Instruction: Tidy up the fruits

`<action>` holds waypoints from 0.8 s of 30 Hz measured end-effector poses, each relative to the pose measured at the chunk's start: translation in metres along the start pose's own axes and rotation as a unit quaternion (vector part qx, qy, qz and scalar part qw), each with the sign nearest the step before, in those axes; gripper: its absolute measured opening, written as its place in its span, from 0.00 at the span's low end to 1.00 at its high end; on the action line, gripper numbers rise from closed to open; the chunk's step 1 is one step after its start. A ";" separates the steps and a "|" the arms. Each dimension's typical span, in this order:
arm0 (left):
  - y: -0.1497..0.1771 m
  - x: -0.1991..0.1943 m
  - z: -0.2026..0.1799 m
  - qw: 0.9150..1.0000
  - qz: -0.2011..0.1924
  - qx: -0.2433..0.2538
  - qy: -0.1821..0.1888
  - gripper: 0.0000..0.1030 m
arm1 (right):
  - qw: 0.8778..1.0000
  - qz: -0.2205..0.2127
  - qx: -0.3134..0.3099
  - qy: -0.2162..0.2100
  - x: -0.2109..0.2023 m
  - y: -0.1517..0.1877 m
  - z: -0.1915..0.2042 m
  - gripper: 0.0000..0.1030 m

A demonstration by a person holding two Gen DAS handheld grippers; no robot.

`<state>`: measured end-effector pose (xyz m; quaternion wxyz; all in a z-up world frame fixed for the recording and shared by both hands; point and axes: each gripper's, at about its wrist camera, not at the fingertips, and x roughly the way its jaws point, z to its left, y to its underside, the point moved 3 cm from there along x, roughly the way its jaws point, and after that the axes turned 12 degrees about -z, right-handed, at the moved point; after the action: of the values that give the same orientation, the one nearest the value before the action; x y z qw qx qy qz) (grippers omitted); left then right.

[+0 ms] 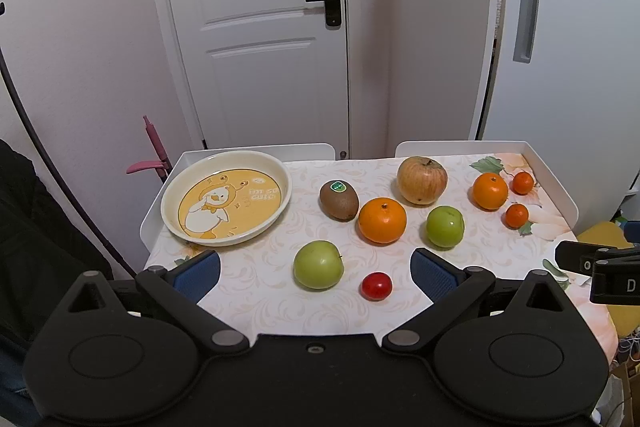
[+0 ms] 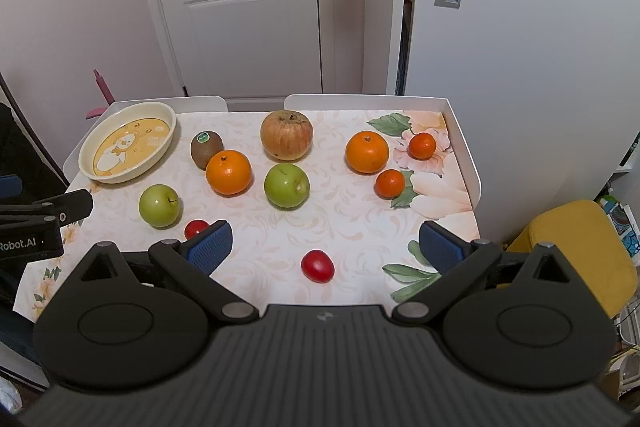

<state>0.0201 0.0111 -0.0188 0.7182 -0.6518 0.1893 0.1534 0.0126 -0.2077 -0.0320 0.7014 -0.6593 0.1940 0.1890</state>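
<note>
Fruits lie loose on the table: a kiwi [image 1: 339, 200], a red-yellow apple [image 1: 421, 180], two large oranges [image 1: 382, 220] [image 1: 490, 190], two small tangerines [image 1: 523, 183] [image 1: 516, 215], two green apples [image 1: 318, 264] [image 1: 445, 226] and a cherry tomato [image 1: 376, 285]. A second cherry tomato [image 2: 317, 265] shows in the right wrist view. A cream plate with a duck picture [image 1: 226, 197] stands empty at the far left. My left gripper [image 1: 316, 269] is open above the near green apple. My right gripper [image 2: 326, 247] is open above the second tomato.
The table [image 2: 352, 223] has a floral cloth and a raised white rim [image 2: 464, 155] at the back and sides. A white door and wall stand behind it. A yellow chair [image 2: 576, 247] is at the right. The left gripper's body [image 2: 44, 223] shows at the left edge.
</note>
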 end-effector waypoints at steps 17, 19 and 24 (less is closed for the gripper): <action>0.004 0.020 -0.003 0.999 0.008 0.001 -0.035 0.99 | 1.000 0.017 0.011 -0.018 0.018 0.016 -0.010 1.00; 0.008 0.030 -0.002 0.999 0.006 0.006 -0.036 0.99 | 1.000 0.017 0.009 -0.018 0.026 0.025 -0.010 1.00; 0.020 0.063 0.003 1.000 -0.004 0.012 -0.023 0.99 | 0.999 0.024 0.021 -0.012 0.052 0.050 -0.008 1.00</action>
<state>0.0661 0.0148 -0.0659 0.7308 -0.6401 0.1718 0.1637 0.0313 -0.2122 -0.1020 0.7125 -0.6372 0.2055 0.2100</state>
